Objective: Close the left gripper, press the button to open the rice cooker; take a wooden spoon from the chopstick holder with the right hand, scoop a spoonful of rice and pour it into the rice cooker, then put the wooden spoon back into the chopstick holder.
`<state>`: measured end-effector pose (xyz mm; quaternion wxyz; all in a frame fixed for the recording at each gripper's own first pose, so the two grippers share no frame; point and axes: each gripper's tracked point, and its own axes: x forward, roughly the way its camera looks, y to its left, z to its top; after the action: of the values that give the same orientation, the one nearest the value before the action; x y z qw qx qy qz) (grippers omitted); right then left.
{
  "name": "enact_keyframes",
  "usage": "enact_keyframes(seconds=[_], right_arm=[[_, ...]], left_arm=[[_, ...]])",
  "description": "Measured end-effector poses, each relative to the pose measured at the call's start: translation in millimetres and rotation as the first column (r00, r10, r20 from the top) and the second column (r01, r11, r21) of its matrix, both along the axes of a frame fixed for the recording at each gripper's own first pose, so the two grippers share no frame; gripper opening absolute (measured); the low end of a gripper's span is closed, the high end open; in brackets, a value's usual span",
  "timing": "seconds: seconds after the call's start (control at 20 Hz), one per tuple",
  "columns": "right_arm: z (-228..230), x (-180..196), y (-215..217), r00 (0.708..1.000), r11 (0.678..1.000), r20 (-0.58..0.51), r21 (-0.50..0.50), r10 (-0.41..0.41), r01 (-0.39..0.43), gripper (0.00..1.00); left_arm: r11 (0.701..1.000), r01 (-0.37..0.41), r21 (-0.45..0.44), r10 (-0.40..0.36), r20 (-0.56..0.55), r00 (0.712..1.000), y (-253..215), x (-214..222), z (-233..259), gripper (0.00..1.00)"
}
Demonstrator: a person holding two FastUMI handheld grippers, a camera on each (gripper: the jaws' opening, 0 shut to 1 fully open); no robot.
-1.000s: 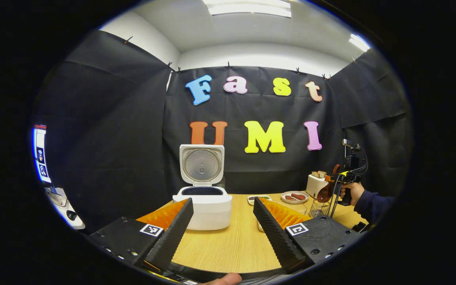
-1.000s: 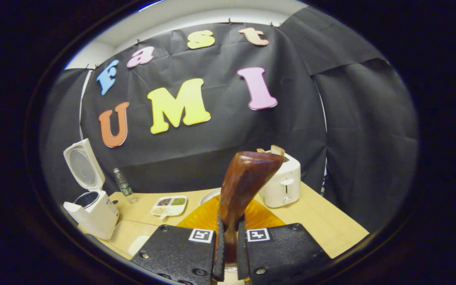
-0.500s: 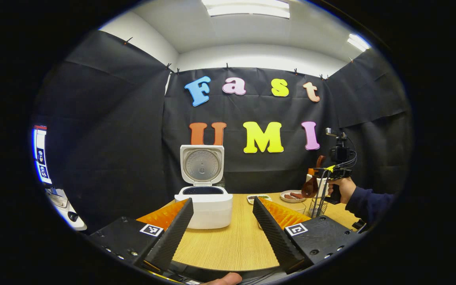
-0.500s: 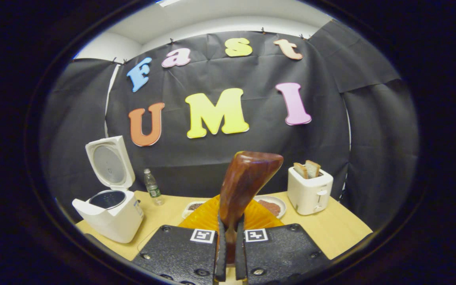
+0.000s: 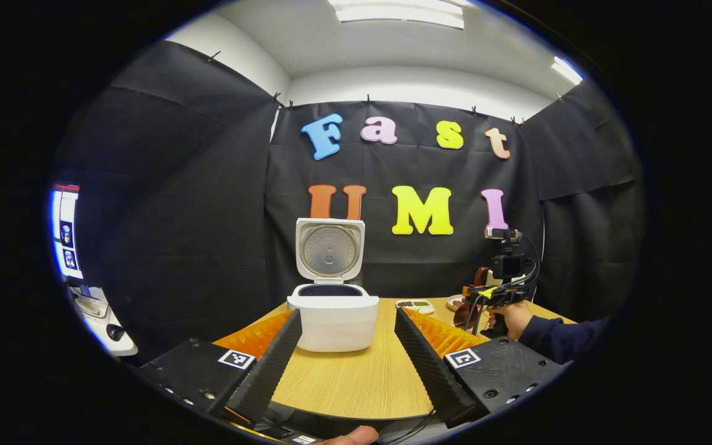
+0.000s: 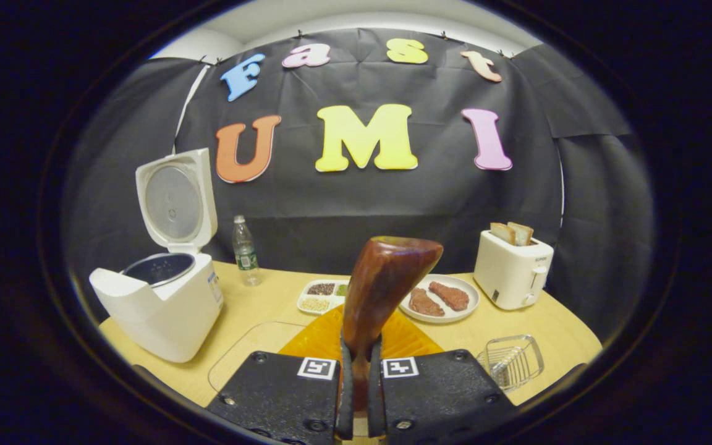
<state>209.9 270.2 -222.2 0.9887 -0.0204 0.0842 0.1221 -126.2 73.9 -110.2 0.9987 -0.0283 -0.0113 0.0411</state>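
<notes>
The white rice cooker [image 5: 333, 314] stands on the table with its lid [image 5: 330, 250] swung up, the dark pot showing. My left gripper [image 5: 347, 346] is open, well short of the cooker, nothing between its fingers. My right gripper [image 6: 356, 383] is shut on the handle of the brown wooden spoon [image 6: 387, 281], whose bowl points up and forward. In the left gripper view the right gripper [image 5: 486, 295] hangs low over the table's right side, held by a hand [image 5: 507, 316]. The wire chopstick holder [image 6: 512, 360] sits to the right of the spoon. The cooker [image 6: 158, 306] lies off to the left.
A clear container [image 6: 251, 349] lies just ahead-left of my right gripper. Farther back are a compartment dish [image 6: 321, 296], a plate with meat [image 6: 436, 300], a toaster with bread [image 6: 512, 269] and a water bottle [image 6: 245, 250]. The table's front edge [image 5: 356, 415] is near.
The right gripper has carried the spoon down and to the left, away from the chopstick holder, and its view has tipped down toward the table. The left gripper stays open, shifted slightly.
</notes>
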Motion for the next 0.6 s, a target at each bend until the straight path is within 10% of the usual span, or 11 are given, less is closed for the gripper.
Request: enact_keyframes(seconds=[0.15,0.6], right_arm=[[-11,8,-8,0.998,0.997,0.026,-0.041,-0.061,0.062,0.14],[-52,-9,35,0.967,0.988,-0.226,0.132,0.114,-0.086,0.14]], left_arm=[[1.0,-0.012,-0.01,0.011,-0.016,1.0,9,1,-8,0.96],[0.999,-0.009,-0.04,0.008,-0.038,0.999,10,4,-16,0.94]])
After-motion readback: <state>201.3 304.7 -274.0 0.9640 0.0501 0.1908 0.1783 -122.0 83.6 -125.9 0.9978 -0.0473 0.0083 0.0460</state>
